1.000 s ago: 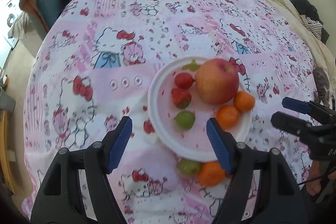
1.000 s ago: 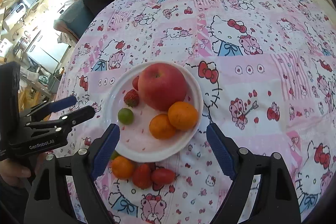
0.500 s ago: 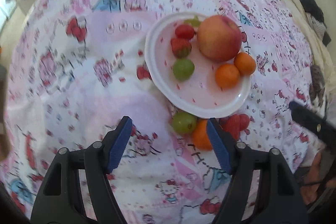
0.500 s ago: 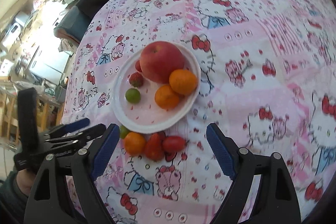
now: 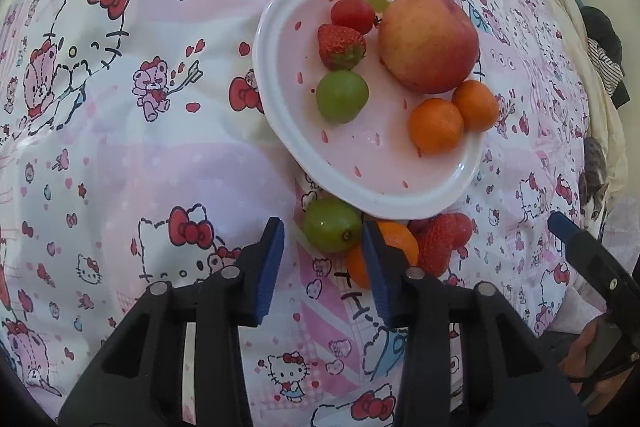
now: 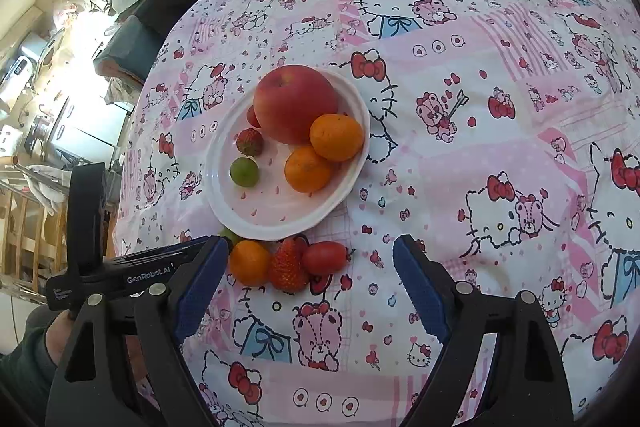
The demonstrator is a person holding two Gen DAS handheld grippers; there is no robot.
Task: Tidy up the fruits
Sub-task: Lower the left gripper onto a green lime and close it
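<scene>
Left wrist view: my left gripper [image 5: 324,247] tips steeply down, jaws just closing, not gripping, around the lime [image 5: 332,225]; my right gripper [image 6: 310,267] hangs released.

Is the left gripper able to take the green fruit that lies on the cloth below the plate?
Probably yes. The left gripper has just been closing, and the green fruit sits at its fingertips with nothing above it. The orange beside it crowds one finger.

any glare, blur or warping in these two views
Left wrist view: sharp, fisheye bends the patterned pink bedspread, small highlight on the green fruit beside the white plate. Right wrist view: sharp, blown-out sunlit clutter at upper left, dark corners.
</scene>
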